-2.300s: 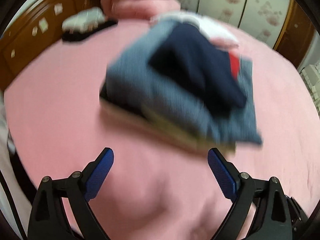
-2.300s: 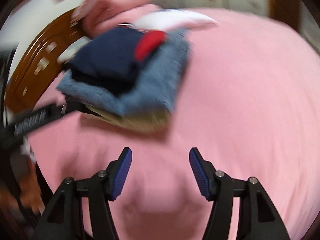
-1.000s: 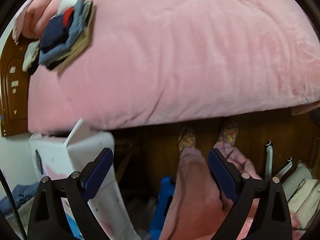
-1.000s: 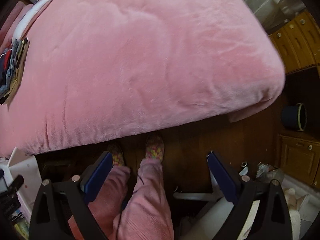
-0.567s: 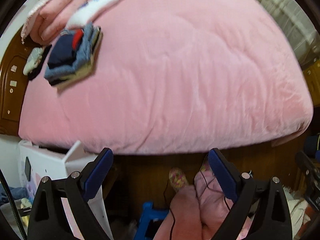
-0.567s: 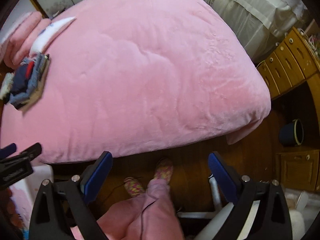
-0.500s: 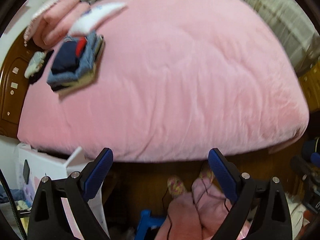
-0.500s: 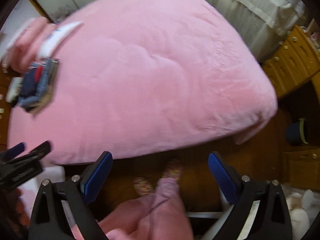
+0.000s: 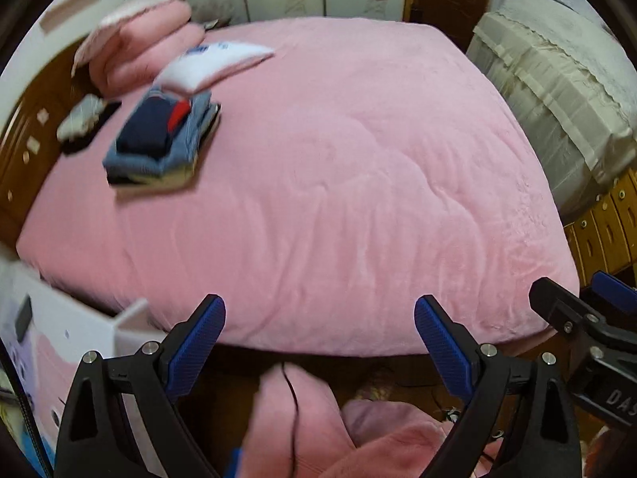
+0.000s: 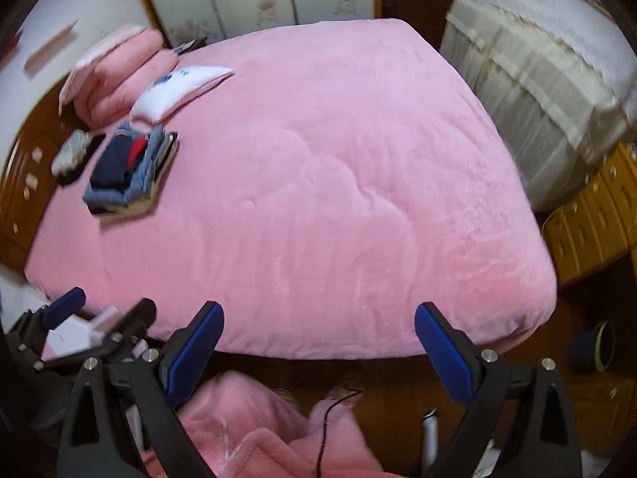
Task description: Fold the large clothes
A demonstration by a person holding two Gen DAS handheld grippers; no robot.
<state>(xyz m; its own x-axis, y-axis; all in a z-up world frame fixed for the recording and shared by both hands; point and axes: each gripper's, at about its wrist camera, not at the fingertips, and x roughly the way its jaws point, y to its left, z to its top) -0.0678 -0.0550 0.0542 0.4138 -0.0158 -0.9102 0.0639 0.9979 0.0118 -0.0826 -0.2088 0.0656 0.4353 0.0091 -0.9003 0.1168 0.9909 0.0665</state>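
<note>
**Both hand-held grippers empty, folded stack on bed**

L wrist view: my left hand-held gripper (image 9: 318, 342) hangs w/ jaws wide apart, nothing btwn them, over the near edge of the pink bed (image 9: 358, 199). Folded clothes stack (image 9: 159, 139) sits far left, near the pink pillows (image 9: 135, 51).

R wrist view: right hand-held gripper (image 10: 318, 342) also spread apart, empty; stack (image 10: 127, 171) far left on bed.

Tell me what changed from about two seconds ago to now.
Both grippers, left and right, pulled back from right over the clothes stack to past the foot of the bed, dipped toward the floor, then tilted up again. Nothing was gripped or released. The fingers stayed open and empty; the stack stayed by the pillows.
</note>
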